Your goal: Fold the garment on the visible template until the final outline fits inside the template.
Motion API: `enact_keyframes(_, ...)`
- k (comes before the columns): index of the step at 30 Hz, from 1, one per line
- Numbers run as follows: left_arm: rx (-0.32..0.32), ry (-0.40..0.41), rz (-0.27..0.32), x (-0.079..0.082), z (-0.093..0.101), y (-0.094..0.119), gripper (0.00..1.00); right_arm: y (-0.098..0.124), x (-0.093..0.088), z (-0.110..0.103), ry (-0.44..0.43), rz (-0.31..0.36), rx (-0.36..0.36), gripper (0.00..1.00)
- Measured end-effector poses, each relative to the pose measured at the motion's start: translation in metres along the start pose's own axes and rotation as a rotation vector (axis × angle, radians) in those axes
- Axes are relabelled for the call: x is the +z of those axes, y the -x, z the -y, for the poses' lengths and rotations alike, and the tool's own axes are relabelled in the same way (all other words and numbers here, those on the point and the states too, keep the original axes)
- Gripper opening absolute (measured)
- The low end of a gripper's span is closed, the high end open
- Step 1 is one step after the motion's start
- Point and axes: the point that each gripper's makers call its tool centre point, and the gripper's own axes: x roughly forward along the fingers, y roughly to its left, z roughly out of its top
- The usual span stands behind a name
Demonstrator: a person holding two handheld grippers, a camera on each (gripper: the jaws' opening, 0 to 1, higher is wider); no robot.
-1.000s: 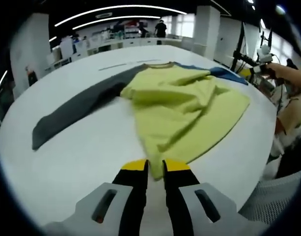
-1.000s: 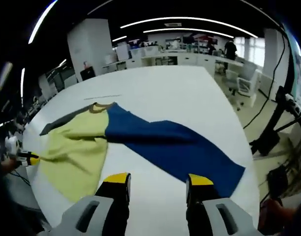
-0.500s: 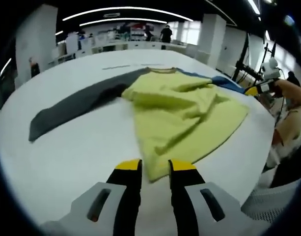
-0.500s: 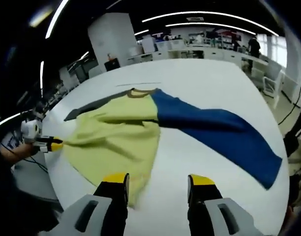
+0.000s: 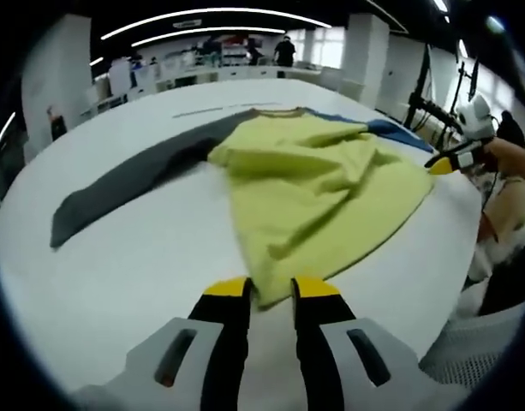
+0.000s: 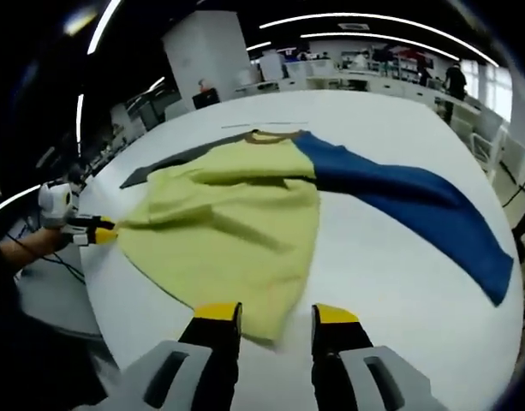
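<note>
Left gripper view: the garment (image 5: 318, 184) is lying on the white tabletop (image 5: 134, 257), with a yellow-green body, a dark grey sleeve (image 5: 129, 184) stretching off to the left and a blue sleeve (image 5: 390, 130) showing behind the body at the right. The left tongs (image 5: 271, 289) are sitting at the near corner of the yellow-green hem, the jaws narrowly parted with the fabric edge between the yellow tips; whether they are actually pinching it cannot be told. At the far right, the other tongs (image 5: 440, 164) are touching the opposite hem corner.

Right gripper view: the garment (image 6: 236, 218) is spreading across the tabletop (image 6: 399, 282), blue sleeve (image 6: 416, 205) running out to the right. The right tongs (image 6: 275, 312) are standing slightly apart, straddling the near hem corner; grip uncertain. At left, the left tongs (image 6: 104, 233) are meeting the stretched far corner.
</note>
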Motion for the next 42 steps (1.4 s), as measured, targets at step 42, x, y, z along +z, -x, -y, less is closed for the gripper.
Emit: enact_keyframes(42,-0.026,0.072,0.120,0.049,0.007,0.049,0.00,0.056,0.040,-0.055,-0.001,0.123,0.052,0.00)
